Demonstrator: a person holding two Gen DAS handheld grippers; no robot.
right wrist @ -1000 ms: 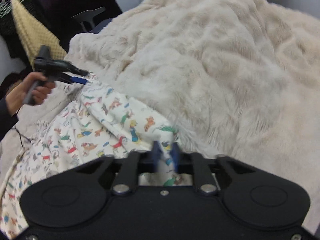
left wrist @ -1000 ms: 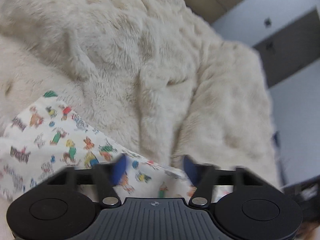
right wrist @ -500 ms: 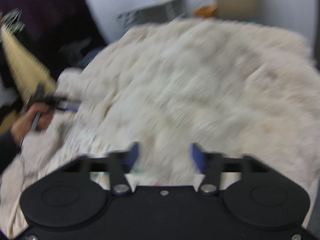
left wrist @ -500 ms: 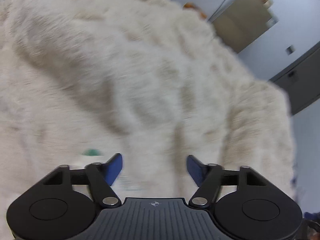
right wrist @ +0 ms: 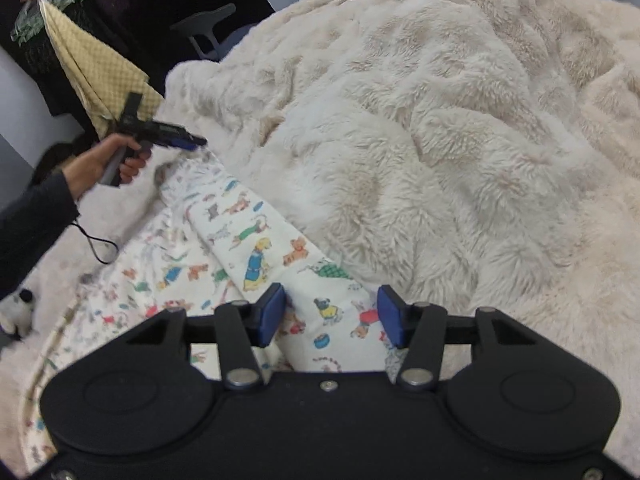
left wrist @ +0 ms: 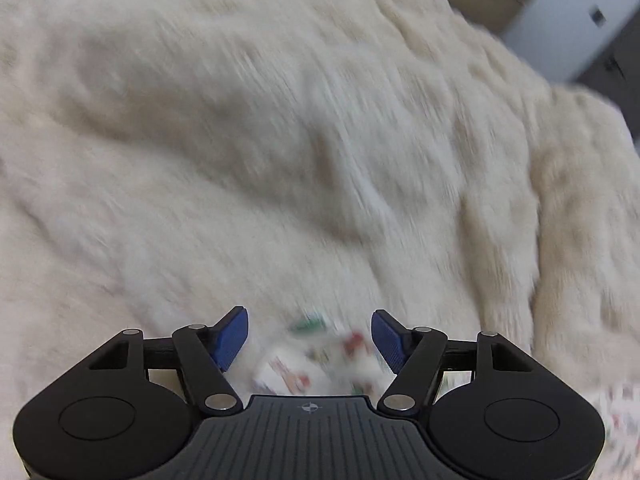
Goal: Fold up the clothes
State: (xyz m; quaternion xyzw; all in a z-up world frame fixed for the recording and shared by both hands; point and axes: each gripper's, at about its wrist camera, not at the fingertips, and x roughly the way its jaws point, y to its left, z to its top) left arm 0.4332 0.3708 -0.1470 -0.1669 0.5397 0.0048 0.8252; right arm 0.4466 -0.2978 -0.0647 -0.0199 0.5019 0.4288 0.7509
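Note:
A white garment with a colourful cartoon print (right wrist: 256, 240) lies rumpled on a cream fluffy blanket (right wrist: 440, 140). My right gripper (right wrist: 331, 315) hovers over its near fold. The jaws are closing, the cloth shows between the blue pads (right wrist: 272, 314), and they do not press on it. In the left wrist view, which is blurred, my left gripper (left wrist: 309, 338) is closing its jaws too, with a corner of the printed garment (left wrist: 320, 356) between them, untouched. A hand (right wrist: 116, 160) holds the left gripper (right wrist: 192, 143) over the garment's far end.
The blanket (left wrist: 280, 140) covers the whole surface in deep folds. A yellow checked cloth (right wrist: 100, 72) hangs on hangers at the back left, next to a dark chair (right wrist: 208, 28). A small black-and-white plush toy (right wrist: 16, 312) lies at the left edge. A cable (right wrist: 100, 248) trails from the hand.
My right gripper, shut on the garment's edge a second ago, let it go; its jaws now stand apart over the fold. The left gripper swung across the blanket and now has the garment's corner between its fingers.

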